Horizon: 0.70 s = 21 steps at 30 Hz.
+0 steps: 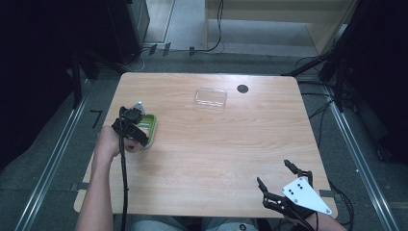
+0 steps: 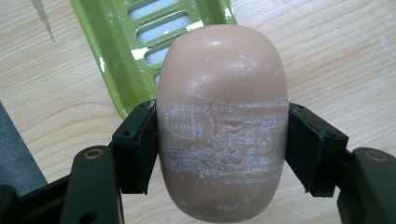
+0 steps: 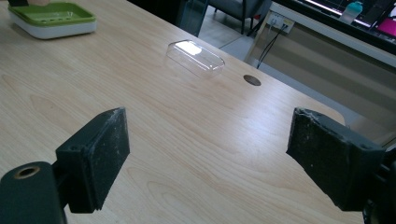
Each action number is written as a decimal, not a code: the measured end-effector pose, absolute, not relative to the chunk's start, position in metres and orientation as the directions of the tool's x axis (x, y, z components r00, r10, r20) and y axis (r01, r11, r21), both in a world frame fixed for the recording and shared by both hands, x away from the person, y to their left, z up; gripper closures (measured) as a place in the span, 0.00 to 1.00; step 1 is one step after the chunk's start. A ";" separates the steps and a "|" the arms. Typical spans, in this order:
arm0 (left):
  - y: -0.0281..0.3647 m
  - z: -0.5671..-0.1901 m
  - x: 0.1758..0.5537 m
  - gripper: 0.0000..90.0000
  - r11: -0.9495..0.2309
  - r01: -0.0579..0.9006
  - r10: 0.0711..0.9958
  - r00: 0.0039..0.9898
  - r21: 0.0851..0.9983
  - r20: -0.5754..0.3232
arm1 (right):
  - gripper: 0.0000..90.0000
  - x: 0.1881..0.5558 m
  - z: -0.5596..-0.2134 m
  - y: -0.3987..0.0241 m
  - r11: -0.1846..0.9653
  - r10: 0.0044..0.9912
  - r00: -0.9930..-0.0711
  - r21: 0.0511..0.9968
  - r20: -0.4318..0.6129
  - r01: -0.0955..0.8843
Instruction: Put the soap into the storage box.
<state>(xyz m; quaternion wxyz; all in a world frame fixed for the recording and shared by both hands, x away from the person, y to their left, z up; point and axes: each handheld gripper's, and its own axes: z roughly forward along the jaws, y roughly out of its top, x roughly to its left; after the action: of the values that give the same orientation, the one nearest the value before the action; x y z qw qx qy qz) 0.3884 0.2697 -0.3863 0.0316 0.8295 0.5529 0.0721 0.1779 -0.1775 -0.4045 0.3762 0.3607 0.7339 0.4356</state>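
Left gripper view has the left tool point(image 2: 223, 154) clamped on a soap bar point(image 2: 222, 121) above the green soap dish point(image 2: 121, 60), likely awaiting lowering; right tool point(image 3: 224, 158) gapes wide.

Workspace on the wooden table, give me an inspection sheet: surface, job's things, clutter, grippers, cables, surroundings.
Surface: light wooden table with a dark round hole near the far edge.
Job's things: beige oval soap bar, scuffed white across its middle; green slotted soap dish on a white base at the left side; clear plastic rectangular lid lying apart toward the far edge.
Clutter: nothing seen.
Grippers: left gripper shut on the soap bar over the dish's edge; right gripper open, at the near right corner.
Cables: black cable trailing from the left gripper; more cables on the floor.
Surroundings: grey floor, metal rails either side, wooden furniture beyond.
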 end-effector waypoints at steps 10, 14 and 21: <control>0.273 -0.385 0.397 0.38 -0.371 0.917 0.928 0.362 0.146 0.086 | 0.15 0.177 -0.405 -0.179 0.360 0.861 -0.448 0.910 -0.240 0.205; 0.273 -0.385 0.402 0.38 -0.369 0.917 0.929 0.360 0.155 0.084 | 0.15 0.175 -0.405 -0.181 0.362 0.863 -0.443 0.909 -0.242 0.208; 0.274 -0.385 0.409 0.38 -0.363 0.918 0.932 0.353 0.162 0.084 | 0.15 0.173 -0.405 -0.184 0.357 0.869 -0.433 0.910 -0.240 0.213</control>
<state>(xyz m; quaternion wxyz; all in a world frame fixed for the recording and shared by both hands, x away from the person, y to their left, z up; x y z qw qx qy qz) 0.4094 0.2735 -0.3854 0.0434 0.8214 0.5629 0.0810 0.1734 -0.1840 -0.4050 0.3823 0.3706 0.7296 0.4292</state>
